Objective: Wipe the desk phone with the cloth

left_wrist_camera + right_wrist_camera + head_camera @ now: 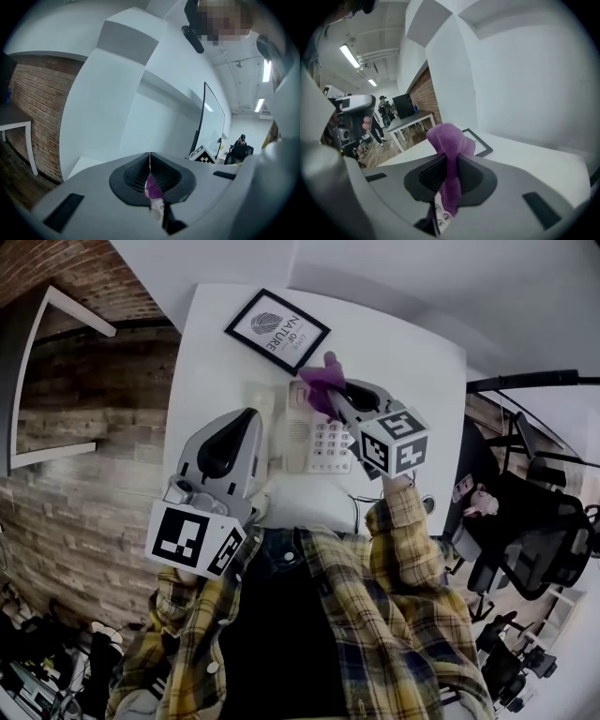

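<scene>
Desk phone (314, 442): sits mid-desk, directly ahead of the person, long axis running away from them toward the framed print (277, 331).

Right gripper (333, 392): jaws closed tight on the purple cloth (322, 381). A bunched wad stands up past the tips and a tail hangs out below. The right gripper view confirms the pinch: cloth (450, 140) is squeezed in the seam of the gripper (449, 161), with no gap either side.

Left gripper (248, 420): jaws together, nothing of any bulk held. The left gripper view shows the seam (150, 161) shut, with a thin purple sliver at its base; cannot tell what that is.

Key relation: the cloth is over the phone's far end, on the handset side, so the right hand is the one placed to wipe. Judgement: the stroke would run back along the long axis toward the keypad. Contact between cloth and phone not confirmed from above. The left gripper is just beside the phone's left edge, near end, apart from it.

View differences: only the head view shows the phone and the white desk (412, 362). Both gripper cameras look over it, the right one to the print's corner (480, 143) and the wall, the left one to wall and ceiling
</scene>
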Tool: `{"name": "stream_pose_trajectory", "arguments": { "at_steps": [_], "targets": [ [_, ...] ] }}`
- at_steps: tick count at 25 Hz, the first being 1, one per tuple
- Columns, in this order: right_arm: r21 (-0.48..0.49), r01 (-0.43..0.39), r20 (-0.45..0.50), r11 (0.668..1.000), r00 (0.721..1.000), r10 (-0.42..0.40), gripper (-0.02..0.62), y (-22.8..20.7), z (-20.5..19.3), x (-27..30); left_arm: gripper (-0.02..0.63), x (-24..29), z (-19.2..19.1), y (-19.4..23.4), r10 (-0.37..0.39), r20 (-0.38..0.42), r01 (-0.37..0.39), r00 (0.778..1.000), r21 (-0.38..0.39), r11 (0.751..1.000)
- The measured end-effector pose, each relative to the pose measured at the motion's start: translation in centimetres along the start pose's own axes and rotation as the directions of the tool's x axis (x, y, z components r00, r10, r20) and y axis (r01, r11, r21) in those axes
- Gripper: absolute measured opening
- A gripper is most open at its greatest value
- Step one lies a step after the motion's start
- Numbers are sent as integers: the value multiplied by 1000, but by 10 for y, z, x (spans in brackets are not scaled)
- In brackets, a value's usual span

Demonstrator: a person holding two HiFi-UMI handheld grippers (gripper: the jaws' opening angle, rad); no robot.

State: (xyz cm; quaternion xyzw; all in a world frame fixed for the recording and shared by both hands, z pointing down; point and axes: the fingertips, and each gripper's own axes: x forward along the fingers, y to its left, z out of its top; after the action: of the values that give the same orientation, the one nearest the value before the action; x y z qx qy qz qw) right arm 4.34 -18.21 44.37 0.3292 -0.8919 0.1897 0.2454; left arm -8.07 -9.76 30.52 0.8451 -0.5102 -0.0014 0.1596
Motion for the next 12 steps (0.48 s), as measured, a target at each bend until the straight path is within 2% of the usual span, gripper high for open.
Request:
{"name": "stream_pose_trajectory", "arguments": {
  "at_steps": [7, 9, 12],
  "targets": [
    [38, 43, -48, 998, 998, -41, 61, -30, -34, 27, 15, 4, -2, 3, 15, -7, -15, 1000, -8, 1000],
    [41, 45, -31, 998, 999, -44, 61, -32, -39, 28, 15, 5, -3, 5, 18, -10, -18, 1000, -11, 1000],
    [5, 38, -24, 999, 999, -38, 61, -27, -44, 27, 15, 7, -4, 7, 20, -13, -20, 1000, -14, 1000]
  ]
}}
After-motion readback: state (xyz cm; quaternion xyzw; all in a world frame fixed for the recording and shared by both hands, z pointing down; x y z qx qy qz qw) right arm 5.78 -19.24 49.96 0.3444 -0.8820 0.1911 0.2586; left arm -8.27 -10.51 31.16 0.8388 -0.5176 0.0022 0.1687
